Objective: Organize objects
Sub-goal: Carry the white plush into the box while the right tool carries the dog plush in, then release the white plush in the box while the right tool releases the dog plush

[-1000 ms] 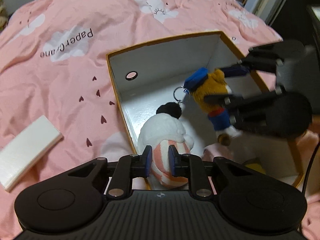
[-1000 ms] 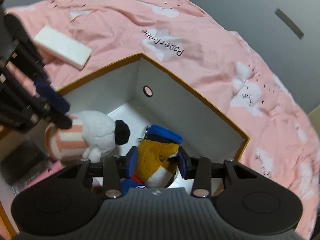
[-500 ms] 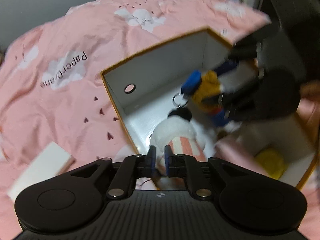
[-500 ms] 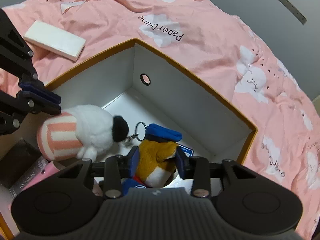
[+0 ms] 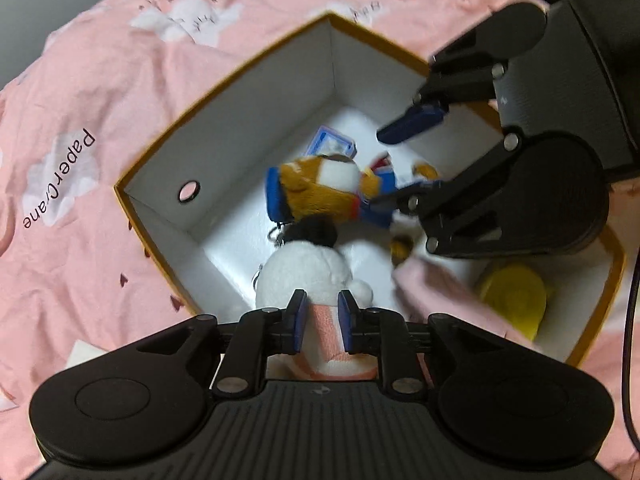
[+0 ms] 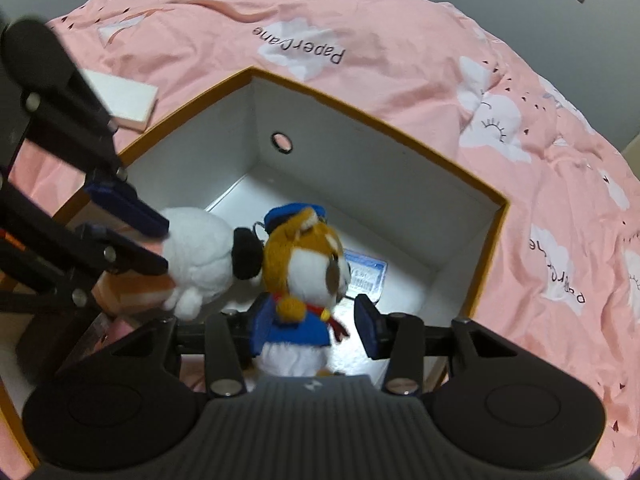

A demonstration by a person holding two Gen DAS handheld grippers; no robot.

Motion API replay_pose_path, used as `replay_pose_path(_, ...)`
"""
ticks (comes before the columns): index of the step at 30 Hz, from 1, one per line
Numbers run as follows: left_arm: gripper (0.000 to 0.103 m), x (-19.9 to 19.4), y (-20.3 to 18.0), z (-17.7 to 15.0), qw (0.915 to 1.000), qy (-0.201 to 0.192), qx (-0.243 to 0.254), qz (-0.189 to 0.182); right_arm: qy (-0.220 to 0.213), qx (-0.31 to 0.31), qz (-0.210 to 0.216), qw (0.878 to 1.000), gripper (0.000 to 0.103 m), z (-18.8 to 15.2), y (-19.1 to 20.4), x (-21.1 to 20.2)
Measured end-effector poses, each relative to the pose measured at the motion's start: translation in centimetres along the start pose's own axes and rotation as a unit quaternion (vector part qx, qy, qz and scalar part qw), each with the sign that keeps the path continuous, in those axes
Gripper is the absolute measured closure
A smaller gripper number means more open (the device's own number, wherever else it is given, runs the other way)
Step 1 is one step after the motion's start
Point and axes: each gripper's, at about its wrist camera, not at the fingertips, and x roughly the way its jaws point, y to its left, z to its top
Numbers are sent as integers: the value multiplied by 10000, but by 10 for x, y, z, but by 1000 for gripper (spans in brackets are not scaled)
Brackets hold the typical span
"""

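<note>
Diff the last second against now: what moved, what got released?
The right gripper opened off the orange plush: a gap shows beside one pad. The left gripper squeezed, then eased its jaws, with the white plush still pinched between them. The box and the white block stayed put.

Pink cloud-print bed (image 6: 400, 60) under my cameras.
On it I see the open box (image 6: 486, 200) and a white block (image 6: 128, 98).
</note>
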Motion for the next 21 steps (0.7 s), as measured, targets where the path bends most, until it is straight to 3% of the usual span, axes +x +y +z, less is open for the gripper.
replay_pose_path(7, 79, 3, -16, -11, 9988, 39, 458, 176, 14, 182, 185, 9997, 59, 0, -2, 5)
replay_pose_path(12, 79, 6, -10, -16, 9997, -178, -64, 124, 110, 591, 388, 9974, 59, 3, -6, 10)
replay_pose_path(17, 79, 10, -21, -20, 9983, -302, 289, 406, 200, 1063, 608, 9923, 56, 8, -12, 21)
replay_pose_path(21, 78, 2, -11, -8, 9988, -299, 373, 108, 457, 1170, 580, 9904, 54, 10, -7, 32)
